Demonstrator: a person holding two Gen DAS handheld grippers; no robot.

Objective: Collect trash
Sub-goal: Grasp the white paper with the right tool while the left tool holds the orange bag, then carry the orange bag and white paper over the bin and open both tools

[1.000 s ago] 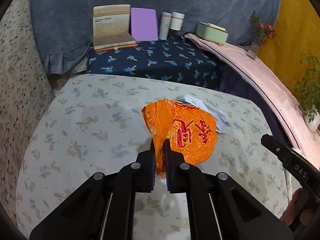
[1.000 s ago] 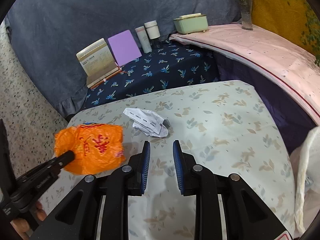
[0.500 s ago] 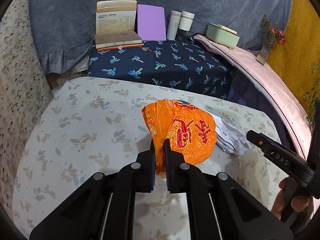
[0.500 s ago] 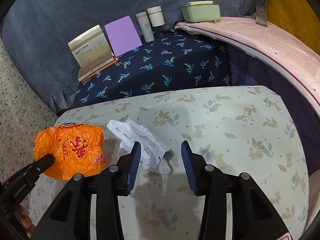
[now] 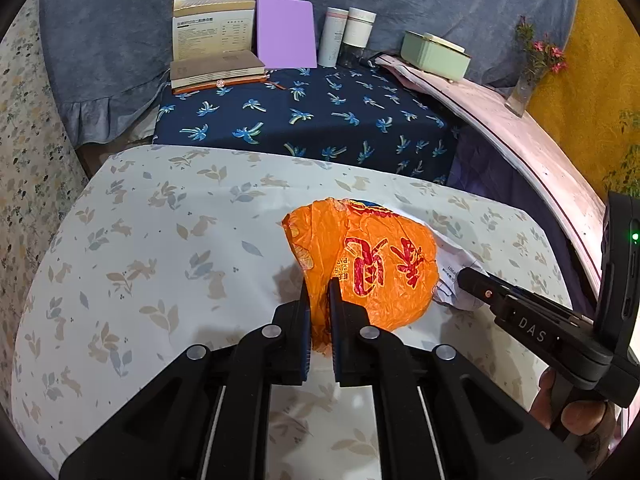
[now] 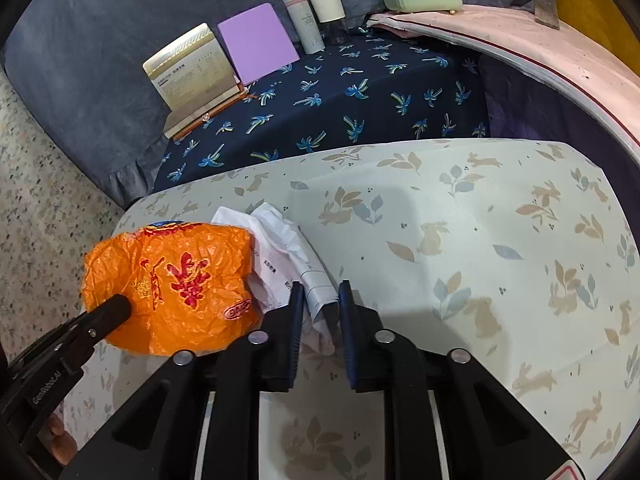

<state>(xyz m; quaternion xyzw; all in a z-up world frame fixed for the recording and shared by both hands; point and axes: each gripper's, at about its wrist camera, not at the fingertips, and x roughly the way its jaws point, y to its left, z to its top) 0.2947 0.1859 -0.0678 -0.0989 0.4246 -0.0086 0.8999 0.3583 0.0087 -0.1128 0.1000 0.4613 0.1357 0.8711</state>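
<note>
My left gripper [image 5: 319, 298] is shut on the rim of an orange plastic bag [image 5: 372, 268] with red characters and holds it over the leaf-print table cloth [image 5: 160, 240]. The bag also shows in the right wrist view [image 6: 176, 280], with a left finger [image 6: 114, 312] against it. My right gripper [image 6: 319, 300] is open, its jaws on either side of a crumpled white paper [image 6: 288, 256] that lies on the table right of the bag. In the left wrist view the paper [image 5: 452, 264] peeks out behind the bag, with a right finger [image 5: 480, 284] at it.
Behind the table is a dark blue palm-print surface [image 5: 312, 116] with an open book [image 5: 216, 52], a purple board [image 5: 285, 32], two white containers [image 5: 348, 34] and a green box [image 5: 434, 56]. A pink-covered ledge [image 5: 520, 132] runs along the right.
My right gripper has moved forward and left to the crumpled paper, and its jaws now straddle it. My left gripper still holds the orange bag and has brought it against the paper.
</note>
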